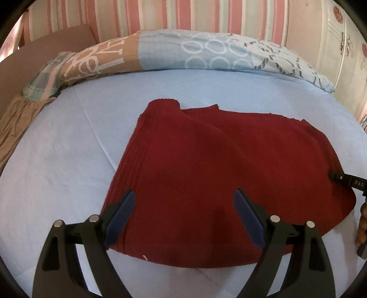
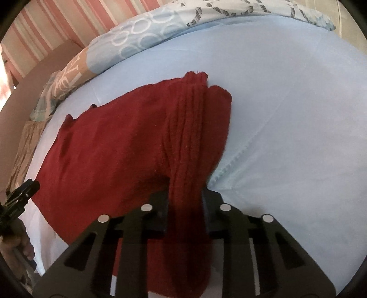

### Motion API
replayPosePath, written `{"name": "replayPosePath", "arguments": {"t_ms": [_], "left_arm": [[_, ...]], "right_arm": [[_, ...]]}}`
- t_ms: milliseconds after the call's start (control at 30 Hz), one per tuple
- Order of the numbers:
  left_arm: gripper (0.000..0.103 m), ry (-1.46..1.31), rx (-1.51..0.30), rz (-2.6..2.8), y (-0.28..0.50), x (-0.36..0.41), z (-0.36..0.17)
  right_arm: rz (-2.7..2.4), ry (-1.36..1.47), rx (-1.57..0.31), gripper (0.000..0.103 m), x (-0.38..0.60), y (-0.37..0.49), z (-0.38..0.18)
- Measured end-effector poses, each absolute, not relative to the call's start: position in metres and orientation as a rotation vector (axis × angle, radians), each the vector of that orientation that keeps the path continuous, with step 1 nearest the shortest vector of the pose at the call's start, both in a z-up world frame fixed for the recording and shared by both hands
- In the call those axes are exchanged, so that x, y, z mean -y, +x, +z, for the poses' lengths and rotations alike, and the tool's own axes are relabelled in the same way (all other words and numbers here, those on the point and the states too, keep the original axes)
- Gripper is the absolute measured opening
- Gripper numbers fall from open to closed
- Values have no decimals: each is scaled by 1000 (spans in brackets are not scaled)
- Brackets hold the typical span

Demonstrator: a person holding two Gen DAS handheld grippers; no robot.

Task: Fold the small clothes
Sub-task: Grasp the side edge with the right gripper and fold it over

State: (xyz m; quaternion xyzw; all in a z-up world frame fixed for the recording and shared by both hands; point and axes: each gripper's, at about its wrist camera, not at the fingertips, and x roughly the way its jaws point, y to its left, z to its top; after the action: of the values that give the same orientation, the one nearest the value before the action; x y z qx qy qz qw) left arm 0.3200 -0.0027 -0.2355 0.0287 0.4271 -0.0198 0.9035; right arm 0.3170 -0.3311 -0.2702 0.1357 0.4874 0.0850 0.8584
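A dark red knitted garment (image 1: 218, 174) lies partly folded on the light blue bedsheet (image 1: 68, 149). My left gripper (image 1: 185, 201) is open, its blue-padded fingers spread above the garment's near left part, holding nothing. My right gripper (image 2: 184, 199) is shut on a bunched ribbed edge of the red garment (image 2: 128, 142) and lifts it off the sheet (image 2: 286, 137). The right gripper's tip shows at the right edge of the left wrist view (image 1: 344, 180). The left gripper shows at the left edge of the right wrist view (image 2: 20, 197).
A patterned blue and tan pillow (image 1: 183, 52) lies along the far side of the bed, also in the right wrist view (image 2: 142, 39). A striped pink wall (image 1: 183, 16) stands behind. Checked cloth (image 1: 43, 80) and tan fabric (image 1: 16, 123) lie at the left.
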Motion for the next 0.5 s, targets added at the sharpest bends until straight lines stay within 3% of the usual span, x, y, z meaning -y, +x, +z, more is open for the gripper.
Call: {"name": "replayPosePath", "arguments": {"t_ms": [500], "left_arm": [[88,84,-866,-24,302,-3,-216]], "right_arm": [[80,270,-987,17,380,270,-227]]}}
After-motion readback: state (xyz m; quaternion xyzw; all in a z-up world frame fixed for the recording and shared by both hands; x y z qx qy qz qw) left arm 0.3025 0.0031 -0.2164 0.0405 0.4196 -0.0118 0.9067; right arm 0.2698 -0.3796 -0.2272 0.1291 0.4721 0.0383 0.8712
